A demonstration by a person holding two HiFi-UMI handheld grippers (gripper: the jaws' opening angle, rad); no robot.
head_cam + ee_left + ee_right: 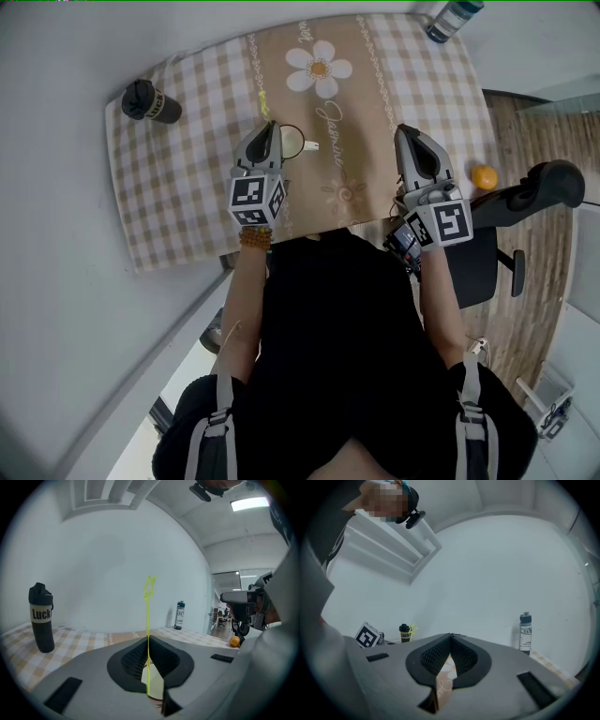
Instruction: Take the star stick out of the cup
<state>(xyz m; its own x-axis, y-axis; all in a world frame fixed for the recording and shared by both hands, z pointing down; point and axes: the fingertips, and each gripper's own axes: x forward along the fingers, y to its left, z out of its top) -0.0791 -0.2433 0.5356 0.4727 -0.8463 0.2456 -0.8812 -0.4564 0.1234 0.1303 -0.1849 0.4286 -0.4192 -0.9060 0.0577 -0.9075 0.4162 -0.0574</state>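
Head view: counter (187,202) under a beige check cloth w/ a white daisy and a script word that looks like "Jasmine"; left tool (269,127) tips just beside a white cup (294,142) near the cloth's middle; thin yellow-green star stick (263,97) shows just beyond those tips; right tool (406,131) well apart to the right, over the cloth; black bottle (150,102) at the far left corner, a 2nd bottle (453,19) at the far right edge; an orange (484,176) by a black office chair (530,192).

Left gripper view: left tool (148,639) clenched on the star stick (147,620), stick upright, star on top; its lower end shows over the white cup (153,682) under the jaws, can't tell if it is inside; black bottle (41,618) reads "LUCK"; far bottle (179,615) label unreadable.

Right gripper view: right tool (450,635) clenched, nothing between the jaws; daisy cloth below; black bottle (405,633) and star (413,629) far off.
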